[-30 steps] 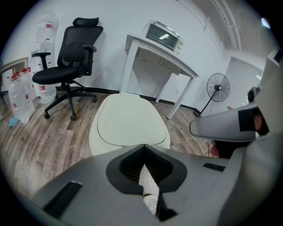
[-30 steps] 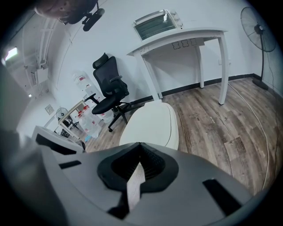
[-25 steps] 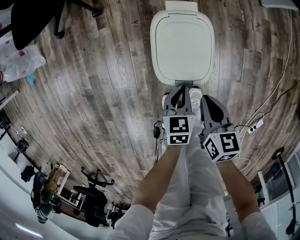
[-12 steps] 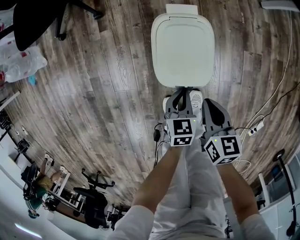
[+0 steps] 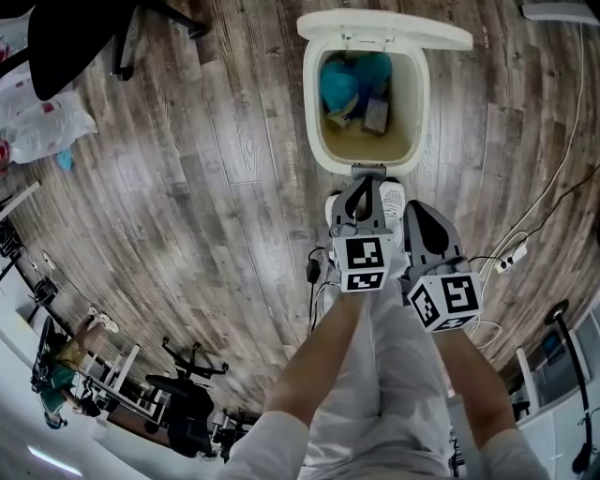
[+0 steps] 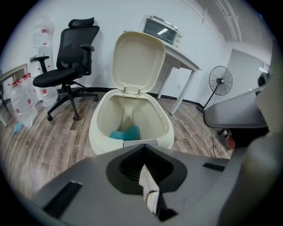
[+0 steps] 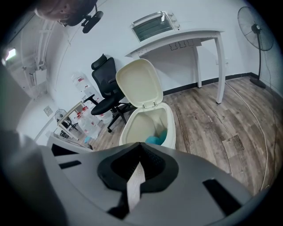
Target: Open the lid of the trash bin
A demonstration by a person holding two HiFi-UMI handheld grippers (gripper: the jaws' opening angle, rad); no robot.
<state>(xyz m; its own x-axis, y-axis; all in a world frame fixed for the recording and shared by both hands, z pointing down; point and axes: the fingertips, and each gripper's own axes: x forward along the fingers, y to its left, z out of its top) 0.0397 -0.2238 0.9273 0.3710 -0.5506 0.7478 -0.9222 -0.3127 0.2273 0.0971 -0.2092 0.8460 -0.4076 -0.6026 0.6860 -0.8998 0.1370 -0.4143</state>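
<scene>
Cream trash bin (image 5: 312,103), lid (image 5: 384,26) upright, just beyond left tool (image 5: 363,182), right tool (image 5: 413,201).

The wood-plank floor (image 5: 216,187) carries a cream bin (image 5: 310,112) standing upright near its middle. Well to the bin's left a black wheeled chair (image 5: 66,33) stands, with clear plastic bags (image 5: 49,127) lying just beside it. A white power strip (image 5: 511,254) lies to the right. A white desk (image 6: 185,64) and a standing fan (image 6: 220,81) stand by the wall.
</scene>
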